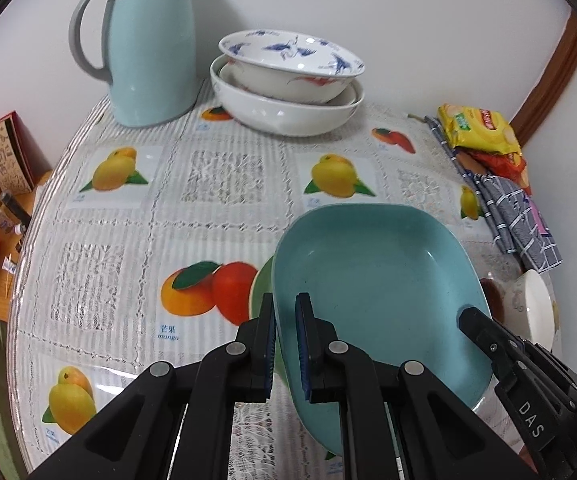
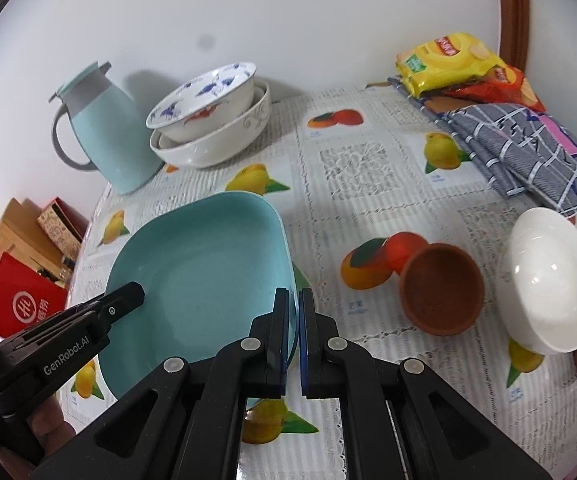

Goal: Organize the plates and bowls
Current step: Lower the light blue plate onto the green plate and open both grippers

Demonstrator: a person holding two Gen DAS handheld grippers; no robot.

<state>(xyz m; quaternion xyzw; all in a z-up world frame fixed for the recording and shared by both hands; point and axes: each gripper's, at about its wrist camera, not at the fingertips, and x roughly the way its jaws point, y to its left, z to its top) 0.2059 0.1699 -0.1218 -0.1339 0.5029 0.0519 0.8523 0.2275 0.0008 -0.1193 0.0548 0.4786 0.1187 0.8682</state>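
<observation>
Over the table (image 1: 108, 232) | left gripper (image 1: 286, 312) and right gripper (image 2: 294, 304) each pinch blue plate (image 1: 376, 280) rim | done: two bowls (image 1: 288, 80) nested by jug | left: green plate (image 1: 262, 292), brown bowl (image 2: 440, 288), white bowl (image 2: 544, 276)

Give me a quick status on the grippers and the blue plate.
Left gripper and right gripper both shut on blue plate rims. Plate tilted above tablecloth, green plate beneath. Brown bowl nearby, not blocking.

left gripper (image 2: 104, 316): "genrobot.ai" | right gripper (image 1: 528, 420): "das" | tablecloth (image 1: 167, 336): "mango"
</observation>
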